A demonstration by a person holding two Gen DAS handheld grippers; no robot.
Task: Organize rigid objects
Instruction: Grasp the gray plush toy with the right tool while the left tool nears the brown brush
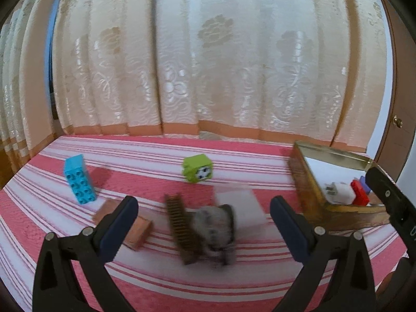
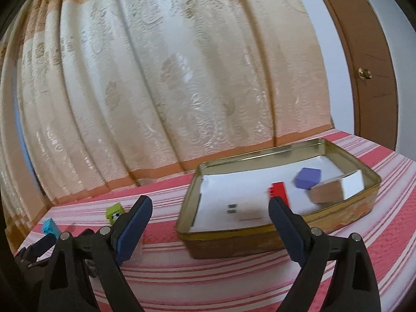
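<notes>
On the bed, the tin stands right, holding a charger and bricks; comb centre, cube behind, tall brick left.

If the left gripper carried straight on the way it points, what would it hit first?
Probably the grey furry toy lying against the brown comb-like piece, centred between the open left gripper fingers. Depth is blurred, so this is a guess.

Tin box – glossy gold metal, lined with white paper. Blue brick, green cube – smooth plastic. Striped cloth seen woven, matt; curtain sheened.
</notes>
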